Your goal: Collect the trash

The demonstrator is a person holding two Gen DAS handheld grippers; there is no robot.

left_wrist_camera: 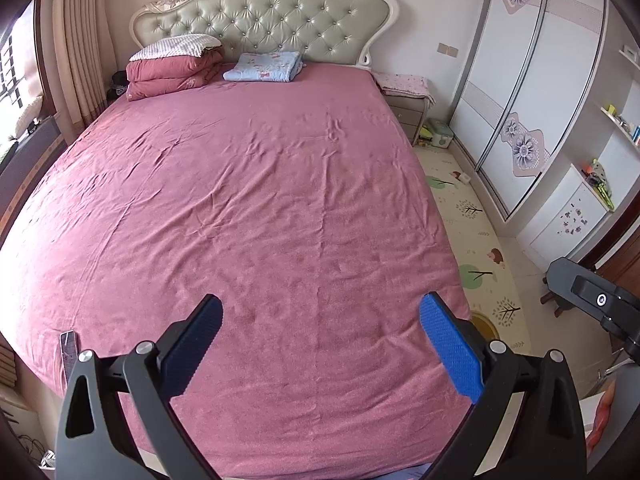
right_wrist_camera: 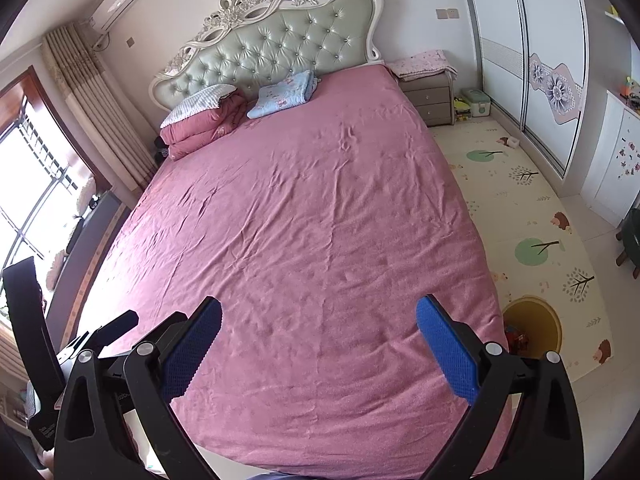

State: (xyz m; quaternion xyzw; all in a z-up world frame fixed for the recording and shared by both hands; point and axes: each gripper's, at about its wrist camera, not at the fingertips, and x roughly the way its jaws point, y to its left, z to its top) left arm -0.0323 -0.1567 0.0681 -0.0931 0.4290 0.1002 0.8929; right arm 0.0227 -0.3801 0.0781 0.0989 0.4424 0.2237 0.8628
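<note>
Both the left gripper [left_wrist_camera: 320, 312] and the right gripper [right_wrist_camera: 319, 314] hang over the near end of the pink bedsheet [left_wrist_camera: 248, 208] with their blue pads spread wide and nothing between them. A yellow trash bin [right_wrist_camera: 532, 332] stands on the patterned play mat [right_wrist_camera: 532, 216] just beside the bed's near right corner, with something reddish inside that is too dark to identify. At the far end, near the tufted headboard [left_wrist_camera: 264, 20], lie a folded pink quilt [left_wrist_camera: 172, 74] and a folded blue blanket [left_wrist_camera: 264, 66].
</note>
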